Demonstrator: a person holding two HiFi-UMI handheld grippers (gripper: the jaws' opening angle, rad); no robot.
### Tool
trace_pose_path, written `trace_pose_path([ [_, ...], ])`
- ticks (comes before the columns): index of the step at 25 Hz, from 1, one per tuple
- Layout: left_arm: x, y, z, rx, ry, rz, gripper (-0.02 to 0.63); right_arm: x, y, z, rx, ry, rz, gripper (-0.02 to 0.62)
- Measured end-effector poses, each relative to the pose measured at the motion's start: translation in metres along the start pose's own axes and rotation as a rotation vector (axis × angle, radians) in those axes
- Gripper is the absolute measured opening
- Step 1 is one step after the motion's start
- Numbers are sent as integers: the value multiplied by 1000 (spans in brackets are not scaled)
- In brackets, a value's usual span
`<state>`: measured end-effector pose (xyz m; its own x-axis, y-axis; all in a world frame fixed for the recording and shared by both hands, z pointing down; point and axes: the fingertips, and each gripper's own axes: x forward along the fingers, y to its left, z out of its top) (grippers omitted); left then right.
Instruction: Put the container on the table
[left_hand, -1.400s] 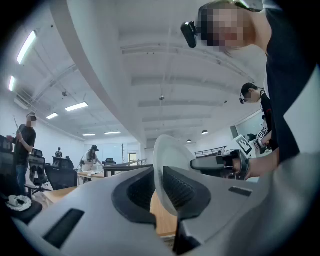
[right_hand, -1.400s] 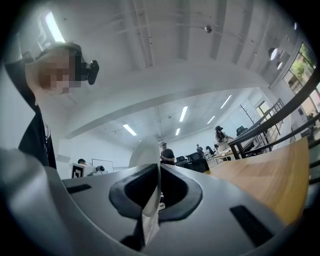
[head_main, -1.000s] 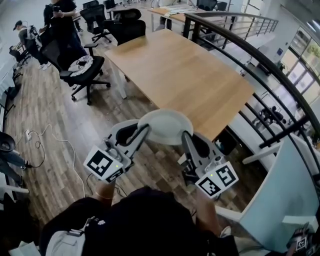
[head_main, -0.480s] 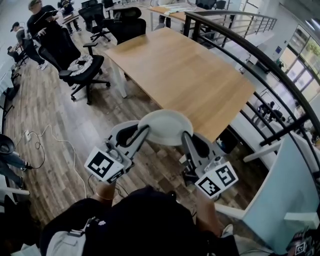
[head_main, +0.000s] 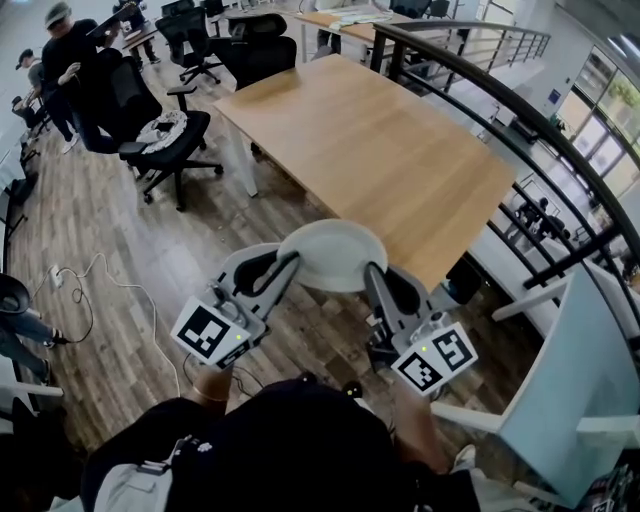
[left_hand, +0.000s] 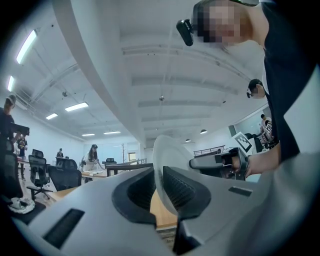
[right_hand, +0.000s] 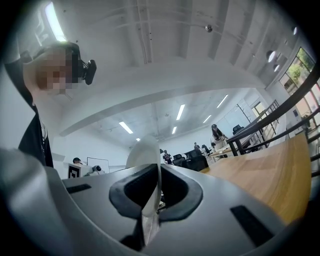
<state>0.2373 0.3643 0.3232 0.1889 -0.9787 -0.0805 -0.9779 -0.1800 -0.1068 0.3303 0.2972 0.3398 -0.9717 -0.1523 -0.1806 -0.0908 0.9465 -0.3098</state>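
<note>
Here, container (head_main: 332, 254): white, shallow and round; it is held up in the air between the two grippers, over the plank floor (head_main: 130, 250), and is not set down on anything
Container's place: seen from the head, it hangs just off the near edge of the table (head_main: 370, 150), at about 7 o'clock from the table's middle
Left gripper (head_main: 288, 262): placed at the container's 8 o'clock; in the left gripper view its jaws are clamped on the thin rim (left_hand: 167, 170), which stands between the ribbed pads
Right gripper (head_main: 372, 272): placed at the container's 4 o'clock; in the right gripper view the jaws are closed tight on the rim (right_hand: 145, 155), which is seen edge-on
Table: bare light wood top on white legs; it stretches from the container toward 1 o'clock
Office chair (head_main: 165, 135): black, with a pale cloth on its seat, at 10 o'clock from the container and well apart from it
Railing (head_main: 500, 115): dark, curved, run along the table's far side toward 2 o'clock
Cable (head_main: 100, 285): white, laid loose on the floor at 9 o'clock
</note>
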Motion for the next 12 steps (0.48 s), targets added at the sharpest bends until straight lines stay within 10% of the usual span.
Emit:
trace_pose_path([
  [12, -22, 22, -8, -9, 1, -2, 55, 24, 15, -16, 17, 15, 13, 25],
])
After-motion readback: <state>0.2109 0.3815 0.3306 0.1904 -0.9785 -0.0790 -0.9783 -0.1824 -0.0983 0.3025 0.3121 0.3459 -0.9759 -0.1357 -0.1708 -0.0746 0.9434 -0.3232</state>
